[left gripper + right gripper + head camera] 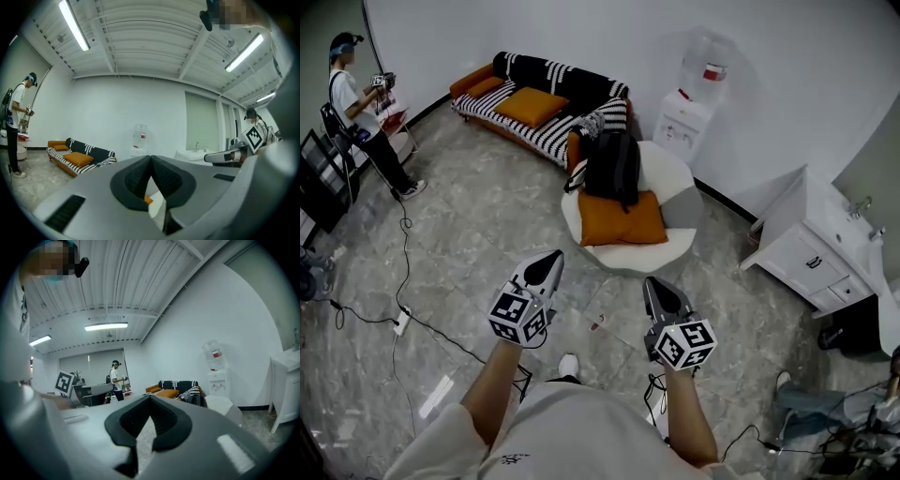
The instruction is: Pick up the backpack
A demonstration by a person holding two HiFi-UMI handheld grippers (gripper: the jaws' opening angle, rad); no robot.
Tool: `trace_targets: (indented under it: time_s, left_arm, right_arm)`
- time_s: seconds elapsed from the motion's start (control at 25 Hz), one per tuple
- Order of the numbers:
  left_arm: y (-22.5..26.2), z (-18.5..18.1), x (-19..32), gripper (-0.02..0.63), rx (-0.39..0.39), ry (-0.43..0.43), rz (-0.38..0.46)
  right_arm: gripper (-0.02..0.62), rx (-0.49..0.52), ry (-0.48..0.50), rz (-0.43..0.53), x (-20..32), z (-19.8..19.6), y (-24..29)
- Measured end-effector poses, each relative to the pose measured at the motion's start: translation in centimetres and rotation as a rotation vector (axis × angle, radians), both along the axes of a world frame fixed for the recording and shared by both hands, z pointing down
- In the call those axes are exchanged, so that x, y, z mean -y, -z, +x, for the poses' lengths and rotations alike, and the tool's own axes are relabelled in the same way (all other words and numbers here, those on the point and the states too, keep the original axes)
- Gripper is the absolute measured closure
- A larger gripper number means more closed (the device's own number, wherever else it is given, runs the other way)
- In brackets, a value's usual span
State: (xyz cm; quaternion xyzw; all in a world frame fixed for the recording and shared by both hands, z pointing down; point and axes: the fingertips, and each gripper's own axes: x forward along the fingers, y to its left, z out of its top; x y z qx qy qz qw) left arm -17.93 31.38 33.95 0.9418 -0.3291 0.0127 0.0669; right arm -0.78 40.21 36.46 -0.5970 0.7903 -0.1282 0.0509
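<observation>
a: head view first. where's the bag?
b: the black fabric backpack (612,167) stands upright in the round white armchair (680,246), just above frame centre. its lower end rests on a flat orange cushion (621,223).
a: and the grippers?
b: the left gripper (551,257) and right gripper (653,282) are at lower centre, side by side, both pointing up the frame toward the chair. the backpack lies above and between them, well apart from both tips, with grey marbled floor (487,225) in between.
a: left gripper view?
b: its jaws meet at the tips with nothing between them. the backpack is hidden behind them. only a sliver of the orange cushion (147,200) and a bit of white chair show through the gap under the tips. a black-and-white striped sofa with orange cushions (82,157) is at lower left.
a: right gripper view?
b: the jaws are together there too, and empty. the backpack (201,401) is a small dark shape right of the tips, at centre right of the frame. it sits at the left edge of the white chair (227,409), well apart from the jaws.
</observation>
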Motion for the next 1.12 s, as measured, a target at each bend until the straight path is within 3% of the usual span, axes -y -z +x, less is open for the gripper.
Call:
trace_targets:
  time_s: [0.44,0.84,1.12]
  left_arm:
    - [-1.8,-3.2,6.7,0.611,-0.017,-0.038,-0.017]
    - [-3.3,-6.1,9.4,0.611,-0.036,-0.011,-0.069]
    - [-4.1,-6.0,11.7,0.611,-0.032,-0.004,-0.086]
  right_arm:
    - [0.594,-0.017,-0.018,-0.019,6.7,-3.6,-0.8]
    - [0.594,-0.017,0.038,-0.049,10.7,-6.3,-1.7]
    - [0.593,0.003,0.060,-0.048,14.7,-5.3,-2.4]
